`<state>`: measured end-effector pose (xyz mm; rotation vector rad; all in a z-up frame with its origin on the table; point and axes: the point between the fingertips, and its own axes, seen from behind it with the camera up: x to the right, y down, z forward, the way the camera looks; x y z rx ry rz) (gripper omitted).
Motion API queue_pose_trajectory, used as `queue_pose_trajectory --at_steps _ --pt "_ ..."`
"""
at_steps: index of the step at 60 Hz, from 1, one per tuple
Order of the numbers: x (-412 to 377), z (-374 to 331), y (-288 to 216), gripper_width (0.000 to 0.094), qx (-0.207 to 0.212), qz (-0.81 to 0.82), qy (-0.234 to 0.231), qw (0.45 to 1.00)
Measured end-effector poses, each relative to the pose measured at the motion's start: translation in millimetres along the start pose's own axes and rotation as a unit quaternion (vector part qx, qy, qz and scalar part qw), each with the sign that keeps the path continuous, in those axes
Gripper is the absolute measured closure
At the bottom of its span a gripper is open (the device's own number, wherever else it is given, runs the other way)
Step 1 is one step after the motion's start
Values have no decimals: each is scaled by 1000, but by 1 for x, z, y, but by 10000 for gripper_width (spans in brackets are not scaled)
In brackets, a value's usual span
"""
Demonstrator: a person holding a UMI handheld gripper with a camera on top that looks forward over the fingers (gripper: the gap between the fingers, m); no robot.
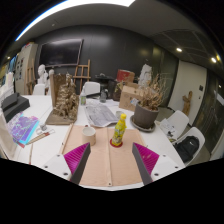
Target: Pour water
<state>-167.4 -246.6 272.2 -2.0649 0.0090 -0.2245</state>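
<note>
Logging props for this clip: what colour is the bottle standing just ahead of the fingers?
Yellow, with a red cap; the bottle shows in the gripper view.

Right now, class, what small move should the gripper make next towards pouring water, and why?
Probably ease forward toward the tall yellow bottle. The gripper is open and holds nothing, and the bottle stands upright on the white table just ahead of the fingers, not yet between them.

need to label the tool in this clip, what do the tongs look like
The tongs have two broad, flat, tan fingers shaped like boards, each bearing a magenta pad that shows at its outer side. No cables, markings or sleeve are visible.
</note>
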Motion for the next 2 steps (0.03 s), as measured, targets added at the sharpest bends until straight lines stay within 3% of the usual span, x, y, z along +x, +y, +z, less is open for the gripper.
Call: queue_pose_trajectory --at_steps 2 --pt "-1 -1 -2 76 4 4 -2 1000"
